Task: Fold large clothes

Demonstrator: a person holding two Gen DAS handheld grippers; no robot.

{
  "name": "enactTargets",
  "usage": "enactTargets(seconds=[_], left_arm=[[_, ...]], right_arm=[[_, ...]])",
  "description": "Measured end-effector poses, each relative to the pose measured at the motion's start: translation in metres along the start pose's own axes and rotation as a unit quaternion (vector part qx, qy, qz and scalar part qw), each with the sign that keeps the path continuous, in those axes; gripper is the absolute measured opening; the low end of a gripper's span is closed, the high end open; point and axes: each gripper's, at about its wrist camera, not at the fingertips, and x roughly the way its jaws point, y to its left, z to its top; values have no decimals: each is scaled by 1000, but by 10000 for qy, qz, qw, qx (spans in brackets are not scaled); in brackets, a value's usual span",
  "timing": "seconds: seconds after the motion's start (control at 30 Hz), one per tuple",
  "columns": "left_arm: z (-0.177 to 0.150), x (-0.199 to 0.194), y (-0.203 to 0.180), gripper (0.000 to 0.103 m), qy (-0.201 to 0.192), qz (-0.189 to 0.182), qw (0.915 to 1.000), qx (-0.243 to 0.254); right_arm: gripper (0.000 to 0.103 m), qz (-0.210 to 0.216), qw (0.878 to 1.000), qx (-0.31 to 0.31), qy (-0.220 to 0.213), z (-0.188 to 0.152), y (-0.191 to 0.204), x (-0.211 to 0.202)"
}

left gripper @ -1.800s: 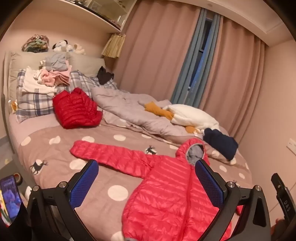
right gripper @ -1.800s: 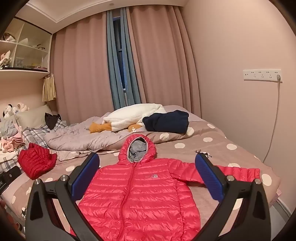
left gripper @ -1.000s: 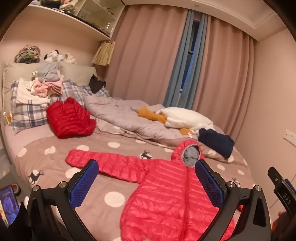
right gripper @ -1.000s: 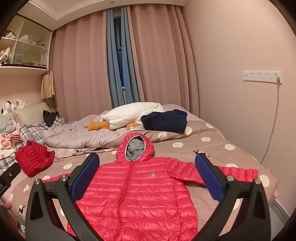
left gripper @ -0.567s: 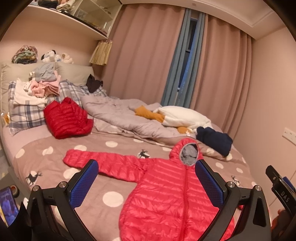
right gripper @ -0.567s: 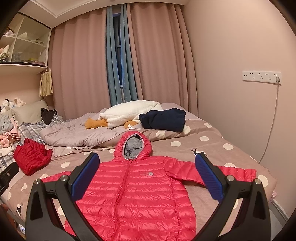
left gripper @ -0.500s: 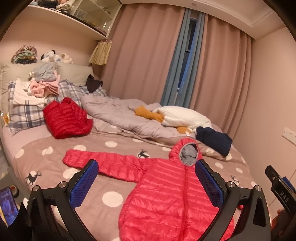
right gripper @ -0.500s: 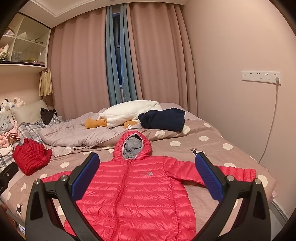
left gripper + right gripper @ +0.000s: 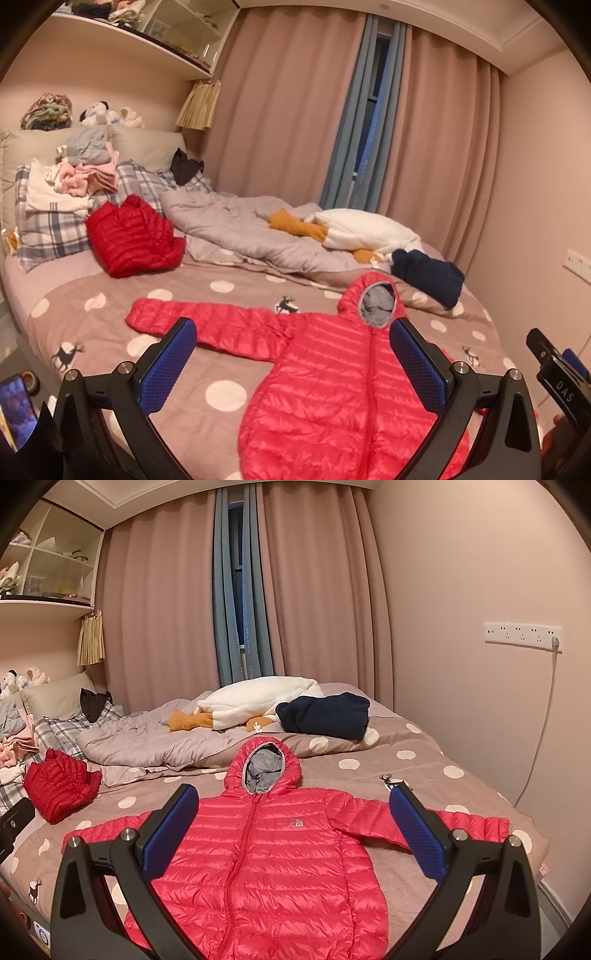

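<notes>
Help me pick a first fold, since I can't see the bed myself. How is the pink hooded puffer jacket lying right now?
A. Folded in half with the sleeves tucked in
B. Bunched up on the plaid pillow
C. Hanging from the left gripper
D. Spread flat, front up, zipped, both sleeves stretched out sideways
D: the pink hooded puffer jacket lies flat on the polka-dot bedspread, zipper up, sleeves out to each side, and neither open gripper touches it.

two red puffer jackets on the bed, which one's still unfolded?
The hooded red jacket, lying flat with both sleeves spread, zipped, directly ahead of both open grippers. The darker red jacket sits bundled up near the plaid pillow.
</notes>
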Motion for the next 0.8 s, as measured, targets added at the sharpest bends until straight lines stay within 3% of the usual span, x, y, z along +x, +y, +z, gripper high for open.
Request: enactTargets(seconds=[0.8], left_arm=[[-2, 4, 1, 103, 61, 16, 10000, -38]], right_arm=[[103, -101, 9999, 47, 32, 0, -4, -1]])
